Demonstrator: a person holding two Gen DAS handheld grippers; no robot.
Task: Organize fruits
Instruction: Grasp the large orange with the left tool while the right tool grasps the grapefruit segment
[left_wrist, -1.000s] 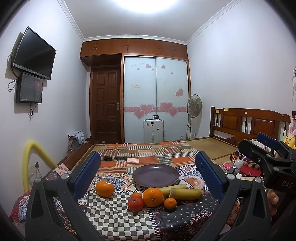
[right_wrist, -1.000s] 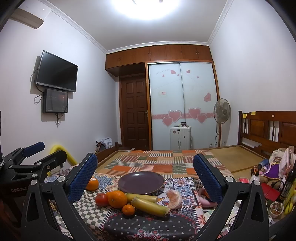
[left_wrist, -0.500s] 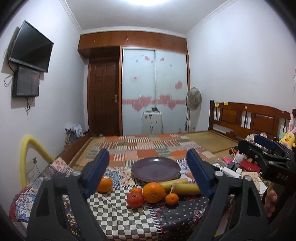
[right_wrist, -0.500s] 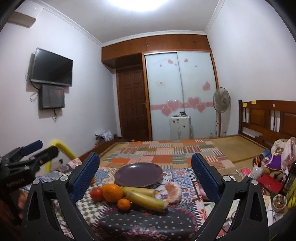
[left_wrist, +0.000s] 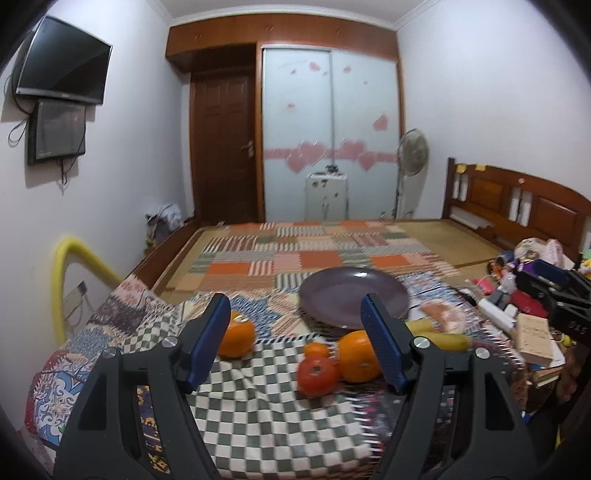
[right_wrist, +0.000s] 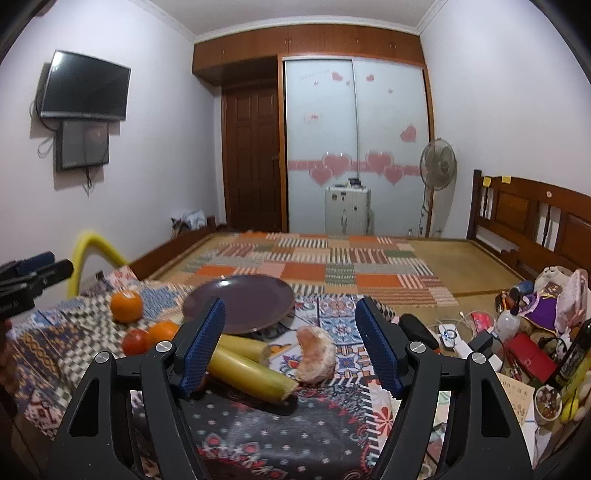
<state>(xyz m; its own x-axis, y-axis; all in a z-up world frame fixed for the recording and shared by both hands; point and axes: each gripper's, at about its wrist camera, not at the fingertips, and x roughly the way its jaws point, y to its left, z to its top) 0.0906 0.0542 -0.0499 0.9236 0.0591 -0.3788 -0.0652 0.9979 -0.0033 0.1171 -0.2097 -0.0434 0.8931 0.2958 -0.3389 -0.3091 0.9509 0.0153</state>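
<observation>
A purple plate (left_wrist: 352, 299) (right_wrist: 240, 301) sits empty at the table's far side. In front of it lie a red tomato (left_wrist: 317, 374) (right_wrist: 135, 341), a large orange (left_wrist: 356, 356) (right_wrist: 162, 330), a small mandarin (left_wrist: 318, 350), two yellow bananas (right_wrist: 251, 371) (left_wrist: 441, 338) and a peeled pomelo piece (right_wrist: 314, 354). Another orange (left_wrist: 236, 334) (right_wrist: 126, 306) sits apart at the left. My left gripper (left_wrist: 295, 341) is open and empty, above the checked cloth with the tomato between its fingers' lines. My right gripper (right_wrist: 288, 345) is open and empty over the bananas and pomelo piece.
The table wears a checked cloth (left_wrist: 266, 417) and a dark flowered cloth (right_wrist: 295, 435). Cluttered boxes, bottles and toys (right_wrist: 528, 332) crowd the right side. A yellow tube (left_wrist: 68, 273) arcs at the left. A bed with a patchwork mat (right_wrist: 332, 266) lies behind.
Both grippers have moved forward and lower toward the fruit, which looks larger. Both jaw gaps have narrowed somewhat. No fruit has moved.
</observation>
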